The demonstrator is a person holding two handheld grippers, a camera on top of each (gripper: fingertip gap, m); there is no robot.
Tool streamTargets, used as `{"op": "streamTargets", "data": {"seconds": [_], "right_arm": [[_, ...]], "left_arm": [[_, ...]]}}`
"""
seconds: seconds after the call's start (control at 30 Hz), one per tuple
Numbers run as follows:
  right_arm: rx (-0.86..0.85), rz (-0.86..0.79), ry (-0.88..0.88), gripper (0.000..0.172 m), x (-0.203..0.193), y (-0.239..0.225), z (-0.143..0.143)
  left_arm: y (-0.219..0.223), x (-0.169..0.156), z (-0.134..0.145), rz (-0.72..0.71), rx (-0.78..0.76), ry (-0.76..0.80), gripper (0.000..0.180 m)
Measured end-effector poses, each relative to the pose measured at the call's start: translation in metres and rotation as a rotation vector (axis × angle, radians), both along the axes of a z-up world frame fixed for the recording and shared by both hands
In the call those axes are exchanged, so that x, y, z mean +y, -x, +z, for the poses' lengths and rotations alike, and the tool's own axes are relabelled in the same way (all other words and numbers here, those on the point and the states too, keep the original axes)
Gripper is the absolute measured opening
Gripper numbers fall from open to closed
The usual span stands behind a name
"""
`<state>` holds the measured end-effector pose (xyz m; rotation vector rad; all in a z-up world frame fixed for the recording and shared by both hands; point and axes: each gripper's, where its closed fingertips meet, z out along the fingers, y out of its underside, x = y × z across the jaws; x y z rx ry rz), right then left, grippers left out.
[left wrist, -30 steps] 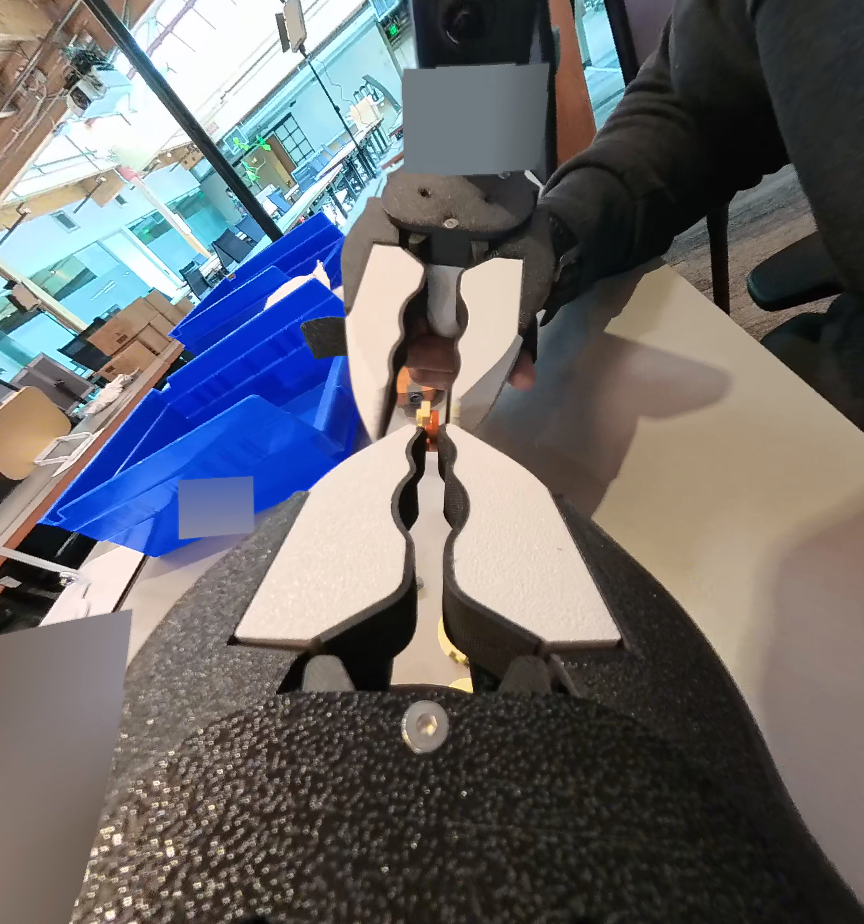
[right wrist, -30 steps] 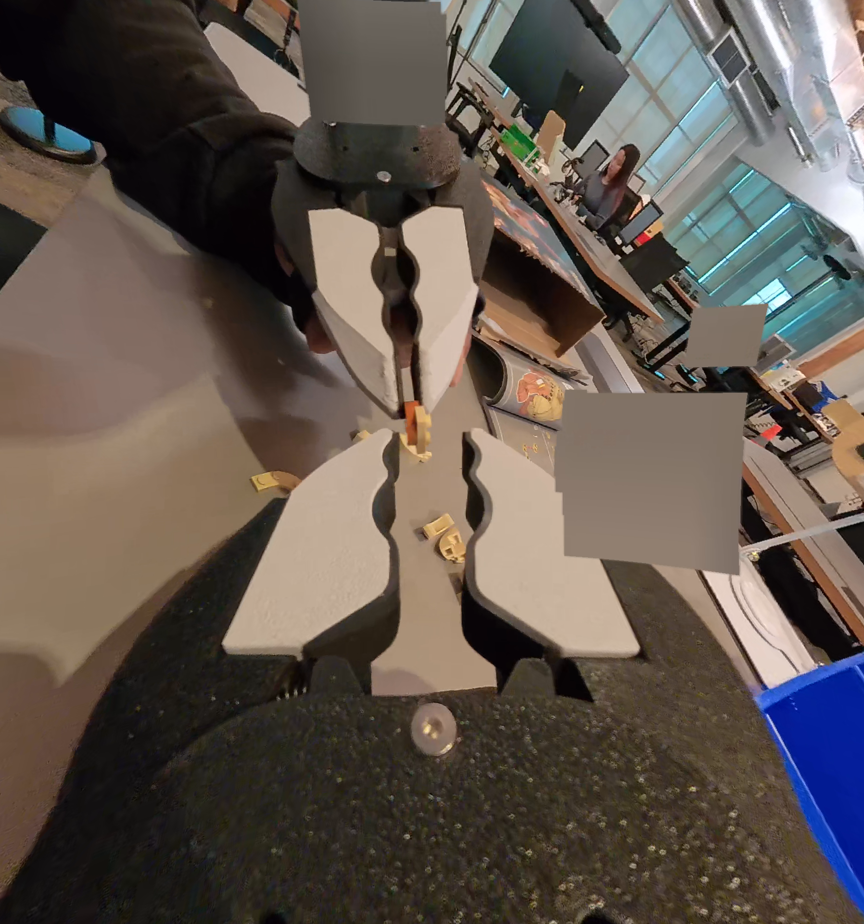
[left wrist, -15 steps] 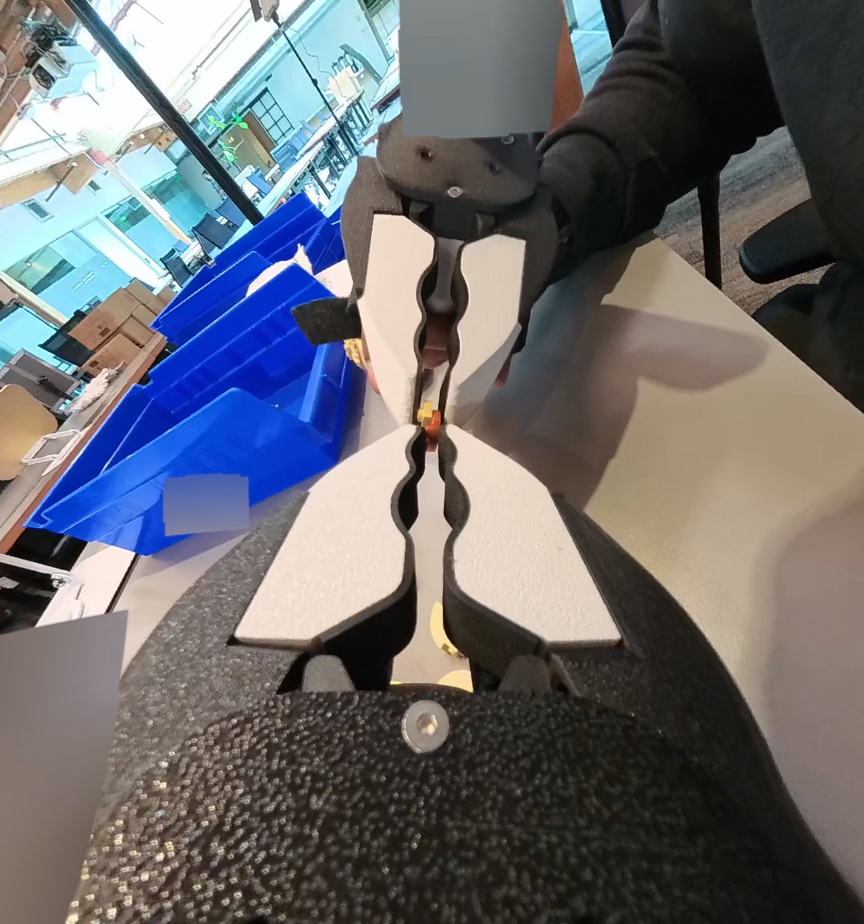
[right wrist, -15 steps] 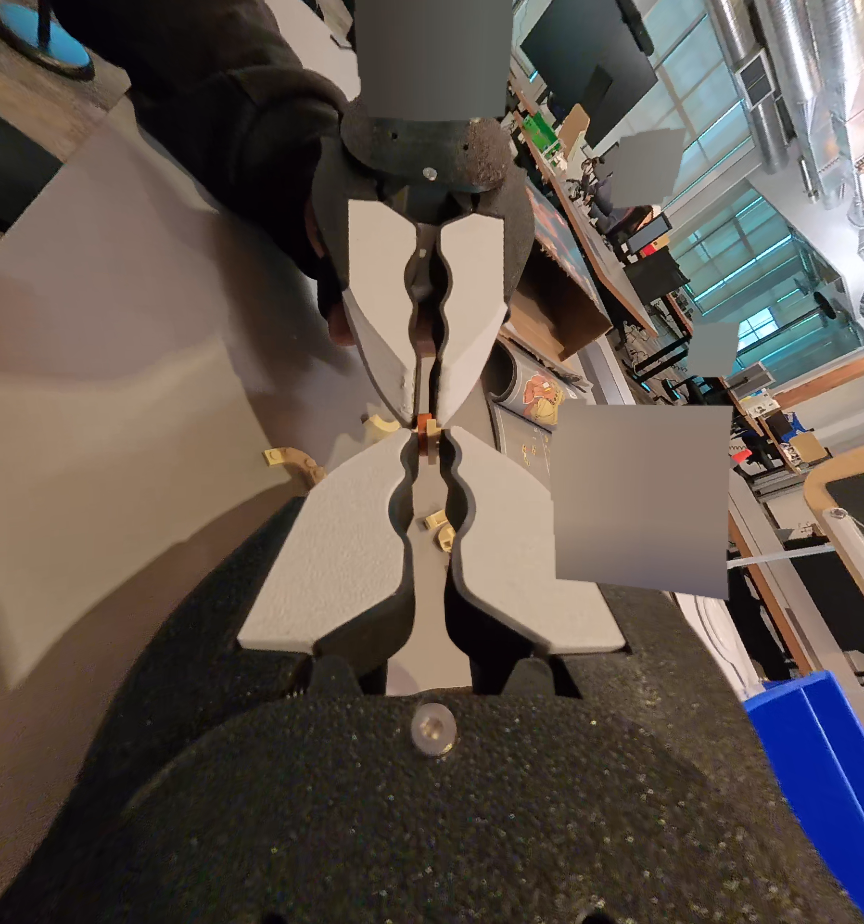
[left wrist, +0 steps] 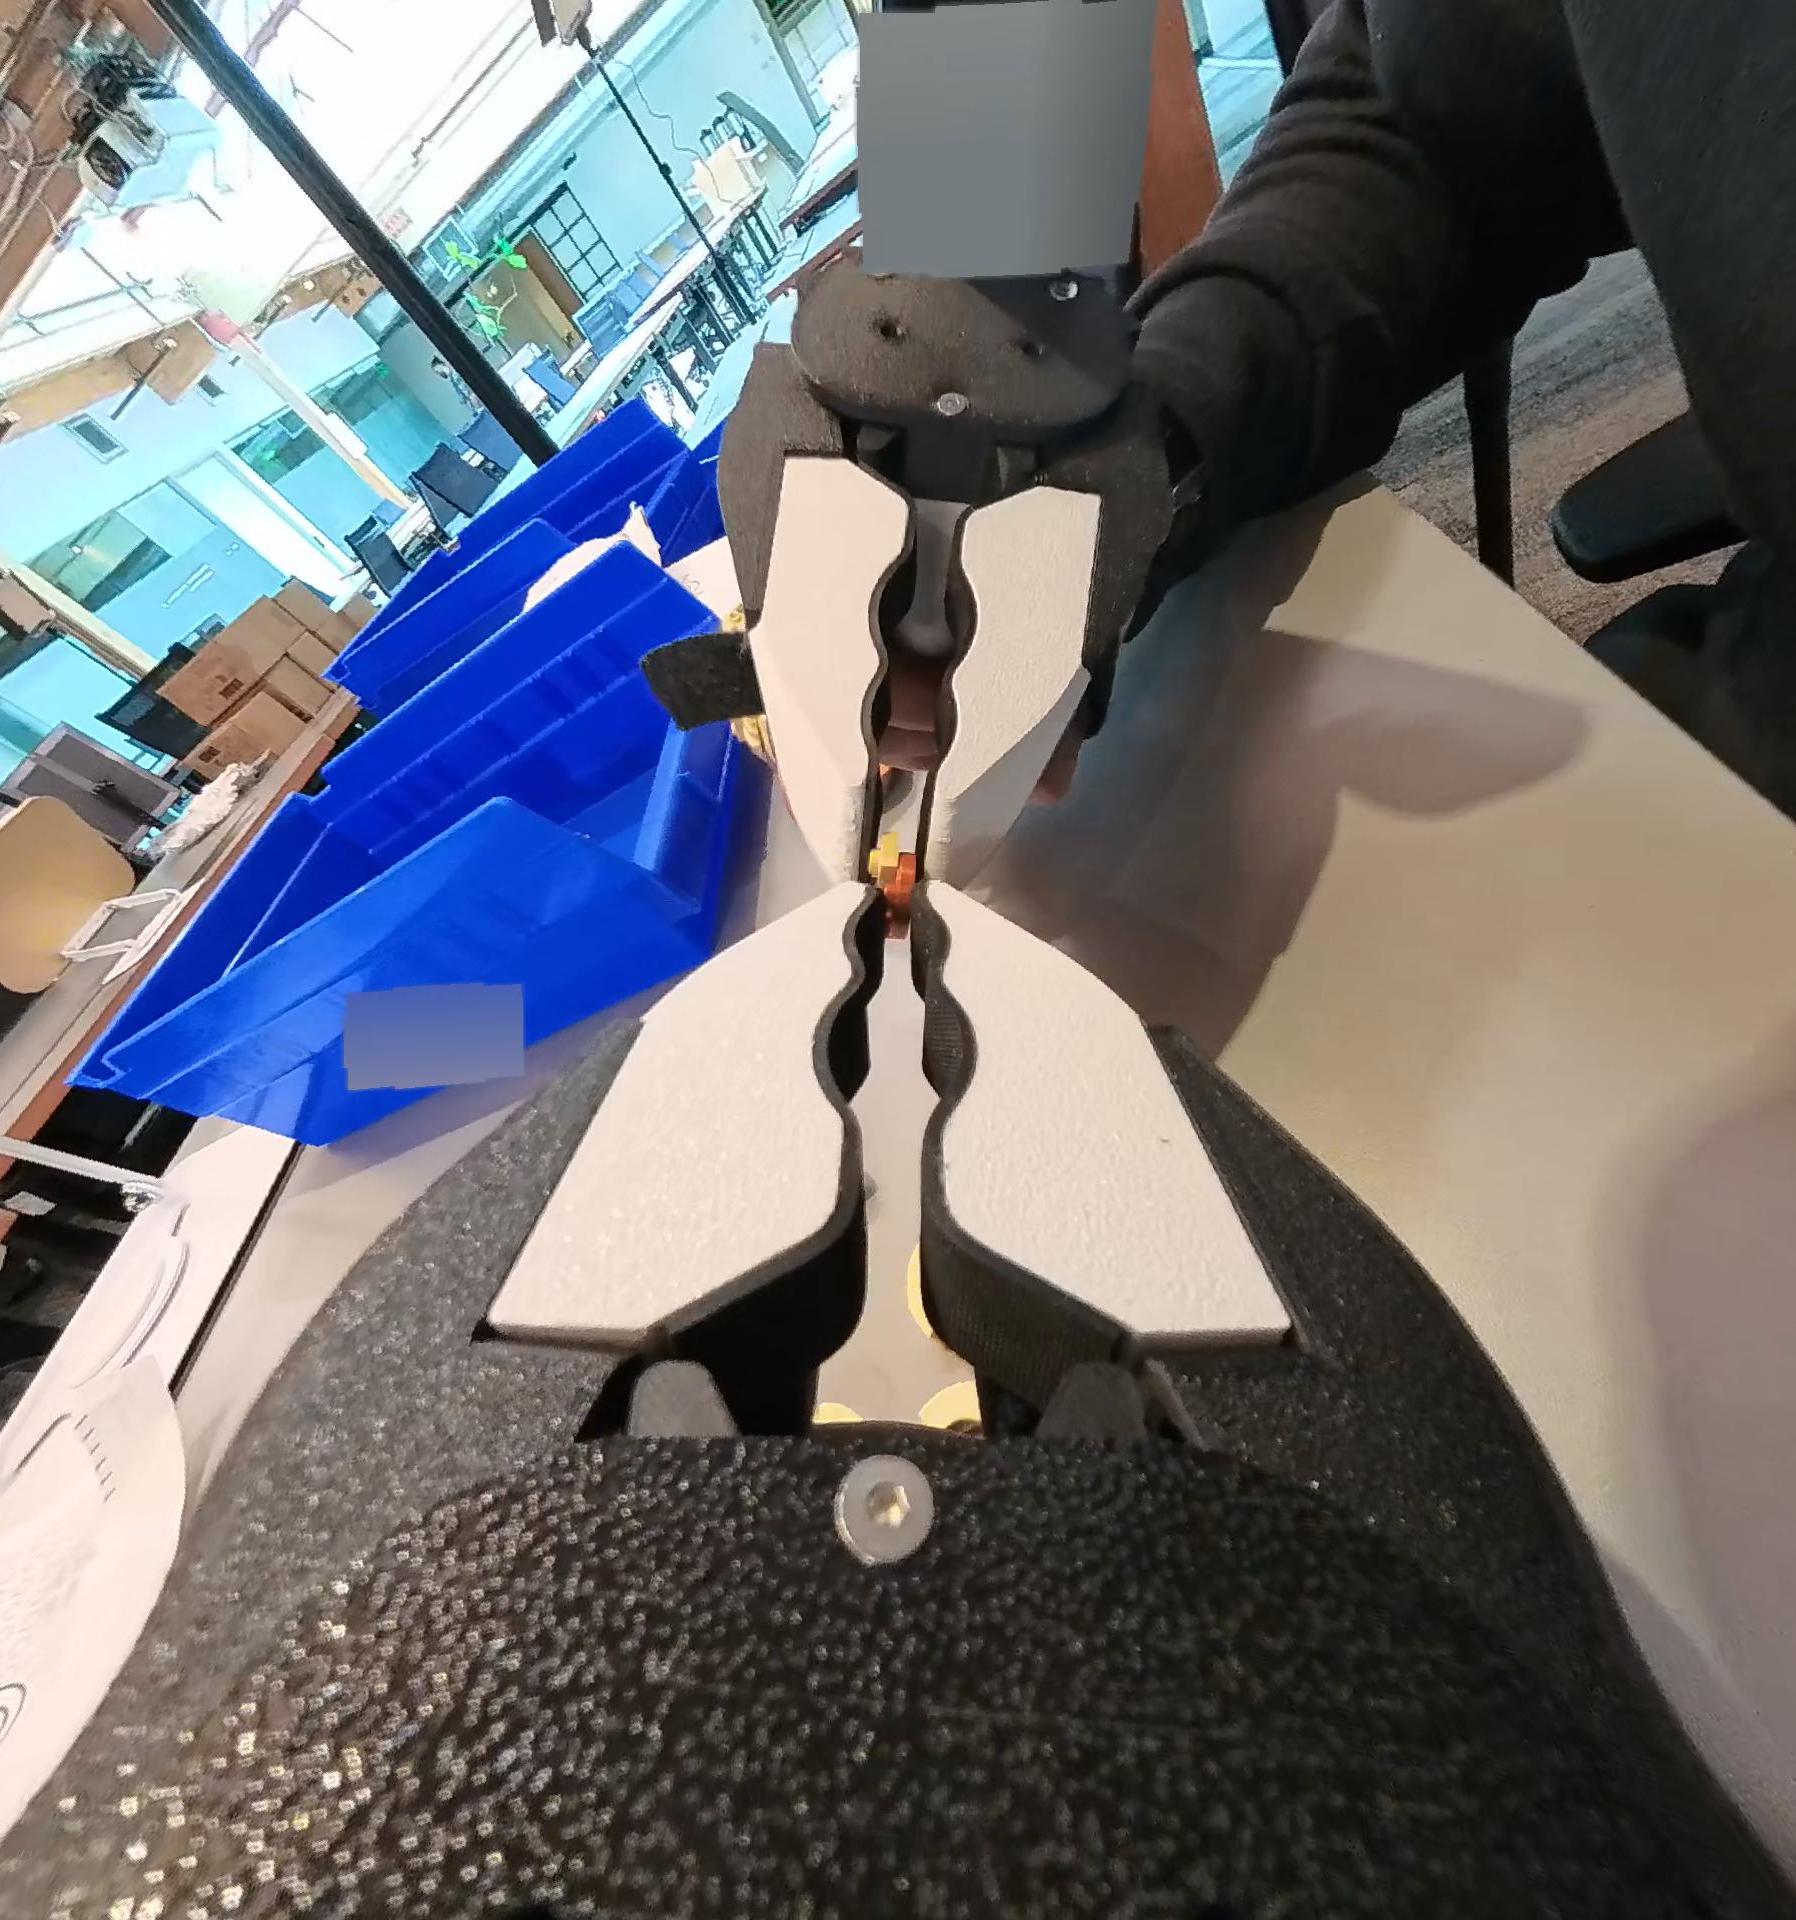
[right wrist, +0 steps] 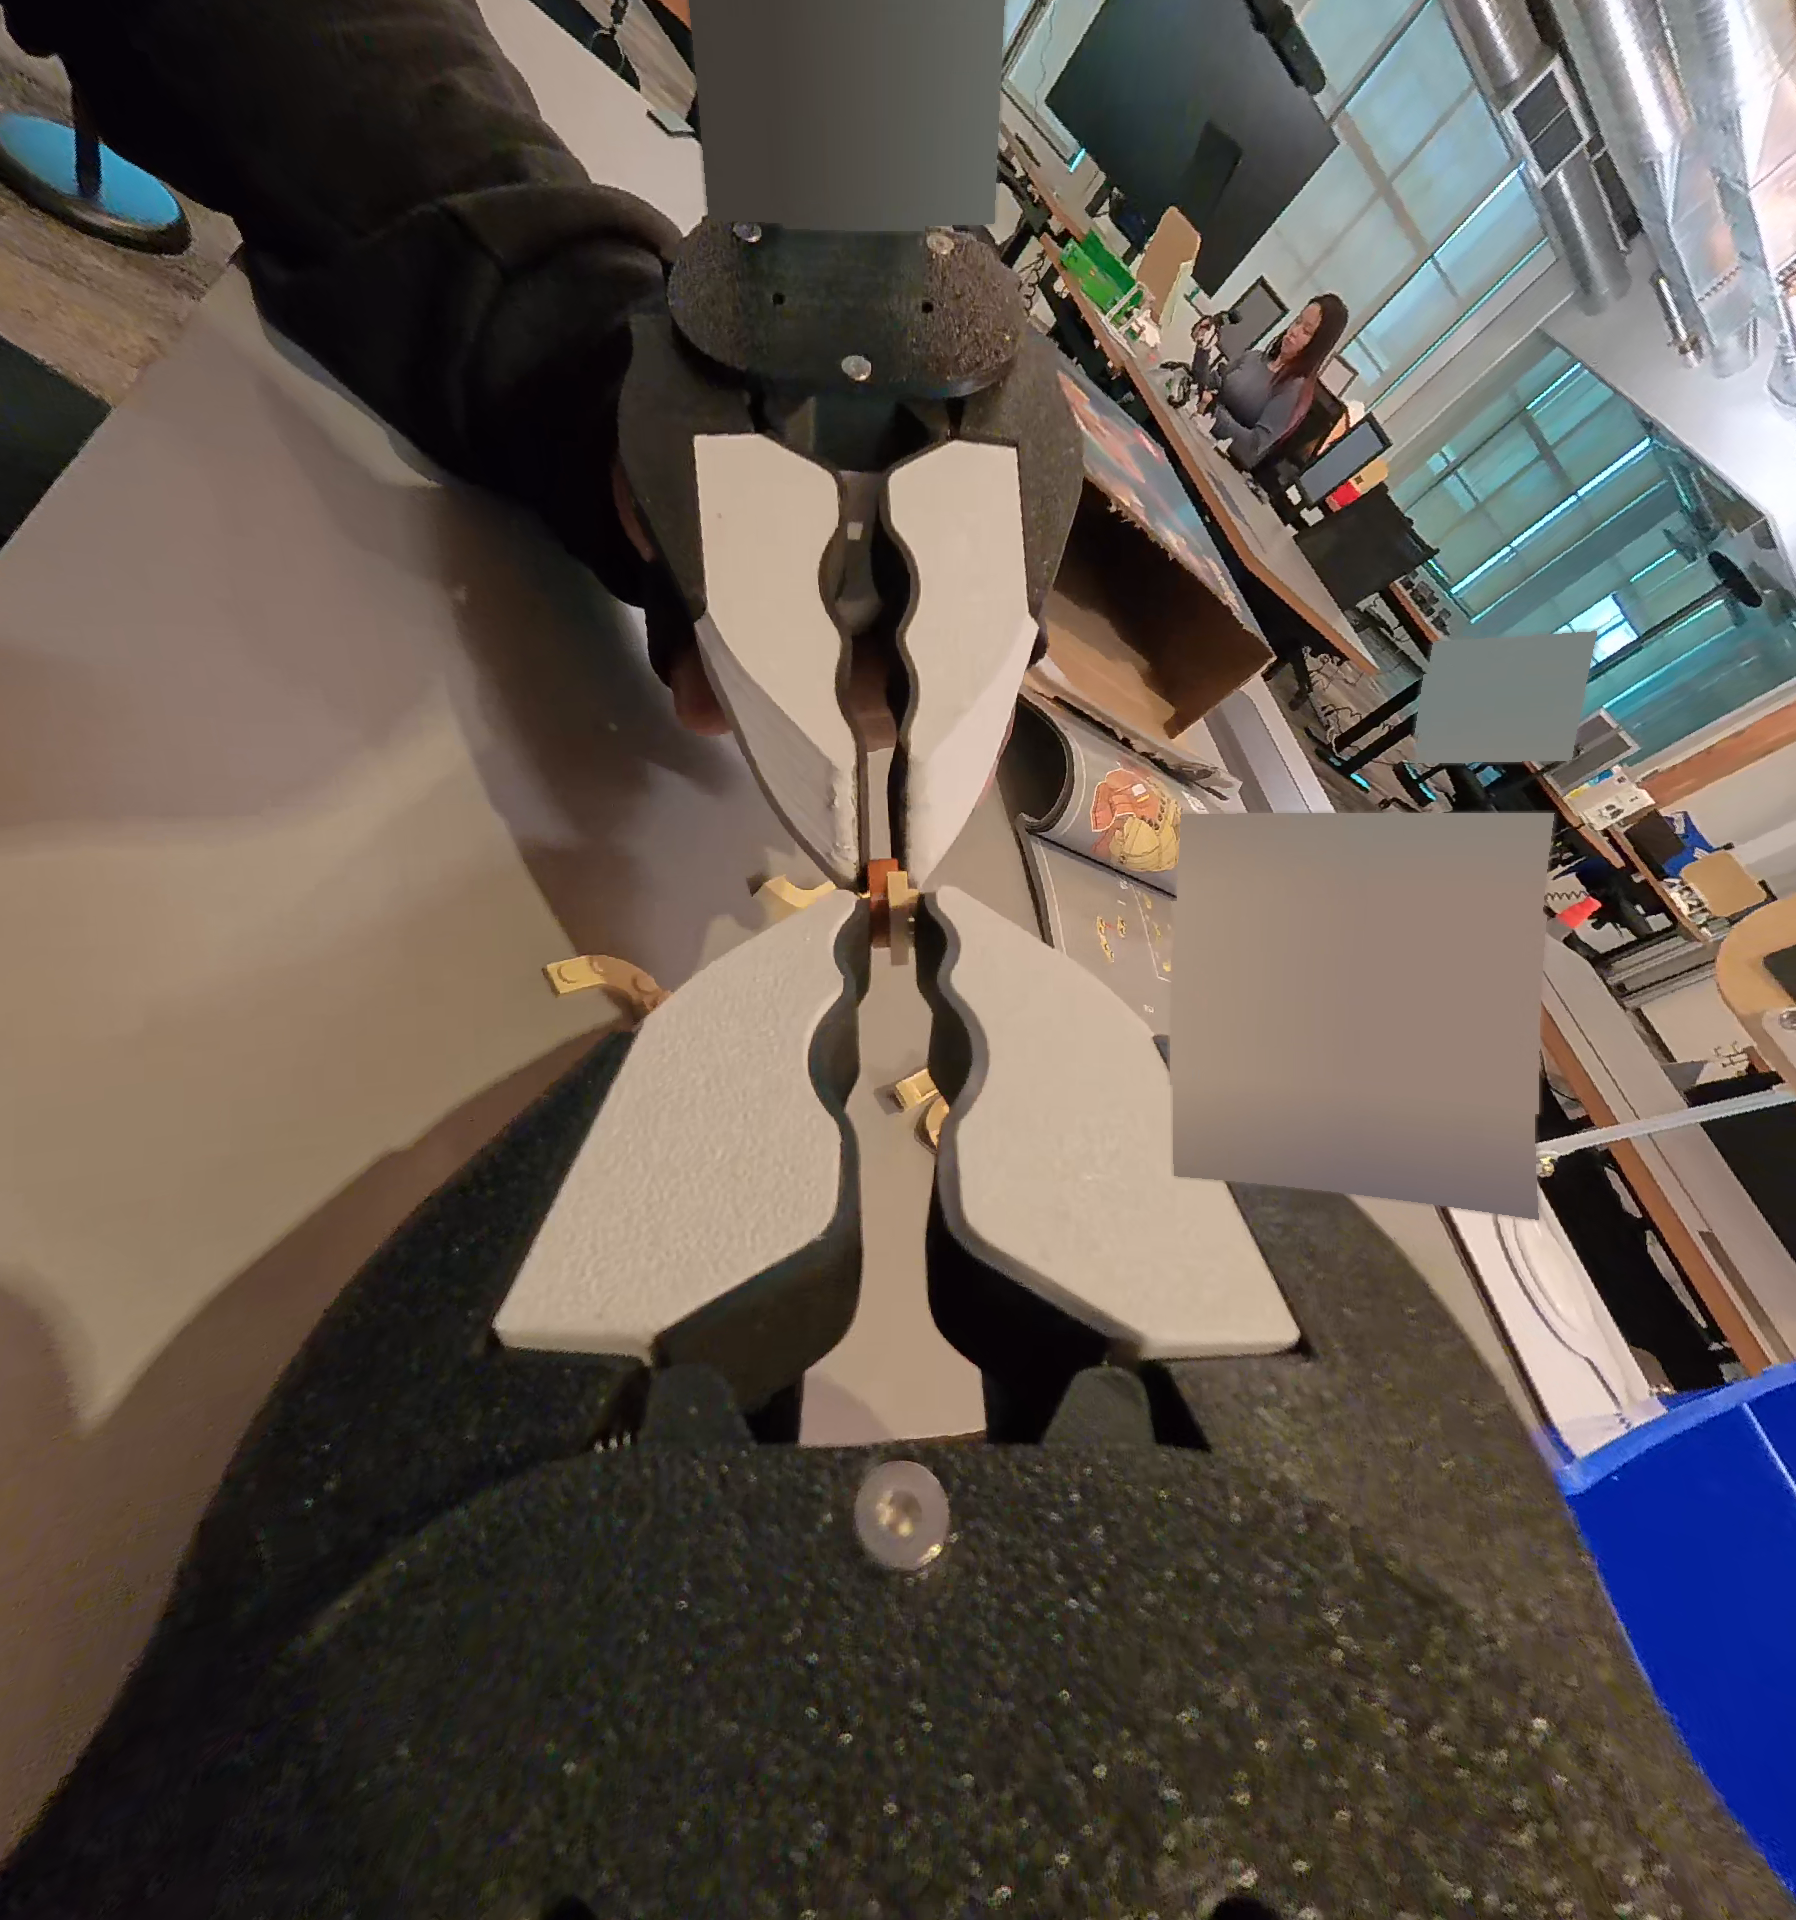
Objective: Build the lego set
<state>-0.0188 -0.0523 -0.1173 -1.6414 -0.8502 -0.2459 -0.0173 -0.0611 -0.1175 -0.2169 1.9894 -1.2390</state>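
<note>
Tip to tip above the pale tabletop (left wrist: 1496, 1039): left gripper (left wrist: 889, 920) pinching small orange-brown plastic brick (left wrist: 899, 899), right gripper (right wrist: 889, 920) pinching tan plastic brick (right wrist: 902, 914) pressed against it; probably light, stiff, slippery, best nipped across flat faces.

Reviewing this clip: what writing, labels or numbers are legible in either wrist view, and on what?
Dark printed sheet with a cartoon figure: print too small to read.
White printed paper: faint marks, unreadable.
Blue plastic bins: label covered by a blur patch.
Nothing else legible.
</note>
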Motion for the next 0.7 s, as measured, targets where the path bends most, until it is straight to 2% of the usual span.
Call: {"op": "streamTargets", "data": {"seconds": [0.13,0.27,0.37,0.53,0.7], "right_arm": [[0.015,-0.026,-0.002,0.008,0.003,-0.003,-0.002],[-0.044,-0.064,-0.036,0.009,0.006,-0.006,-0.005],[-0.063,-0.083,-0.032,0.015,0.008,-0.010,-0.009],[0.057,-0.117,-0.007,0.026,0.008,-0.025,-0.005],[0.128,-0.167,0.043,0.026,0.009,-0.041,-0.012]], "left_arm": [[-0.003,0.003,-0.002,0.019,-0.005,-0.016,0.004],[-0.005,0.006,-0.005,0.040,-0.012,-0.050,0.004],[-0.007,0.008,-0.006,0.050,-0.025,-0.071,0.004],[-0.011,0.018,-0.006,0.075,-0.020,-0.064,0.004],[-0.025,0.046,-0.013,0.168,0.018,-0.111,0.004]]}}
